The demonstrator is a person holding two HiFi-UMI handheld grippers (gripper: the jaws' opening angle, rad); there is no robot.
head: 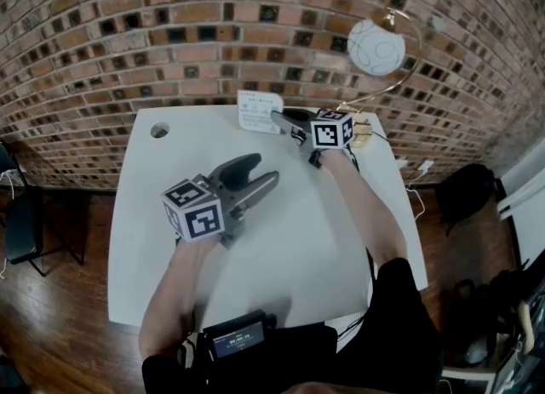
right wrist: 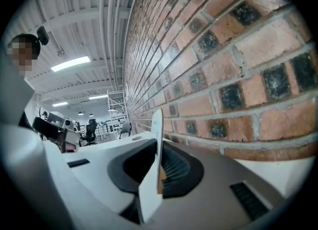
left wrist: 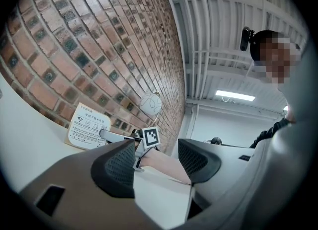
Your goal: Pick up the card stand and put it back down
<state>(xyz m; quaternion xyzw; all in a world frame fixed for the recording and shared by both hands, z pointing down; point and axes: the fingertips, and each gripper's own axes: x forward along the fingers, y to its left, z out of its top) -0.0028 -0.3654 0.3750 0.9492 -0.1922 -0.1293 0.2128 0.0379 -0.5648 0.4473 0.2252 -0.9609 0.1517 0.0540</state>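
Observation:
The card stand [head: 260,113] is a white printed sign that stands upright at the table's [head: 162,239] far edge, close to the brick wall. My right gripper [head: 283,118] reaches it from the right, jaws around its right edge. In the right gripper view the card stand [right wrist: 157,124] shows edge-on between the two pads of the right gripper [right wrist: 160,160], with a thin gap on each side. My left gripper [head: 266,169] hovers open and empty over the middle of the table. In the left gripper view, the left gripper [left wrist: 156,158] faces the card stand [left wrist: 88,127] and the right gripper [left wrist: 118,136].
A lamp with a white globe [head: 375,47] and brass arc stands at the table's back right, just behind my right hand. A cable hole [head: 159,131] is at the back left. A small screen device [head: 238,337] sits at the near edge. A dark chair [head: 21,222] stands left of the table.

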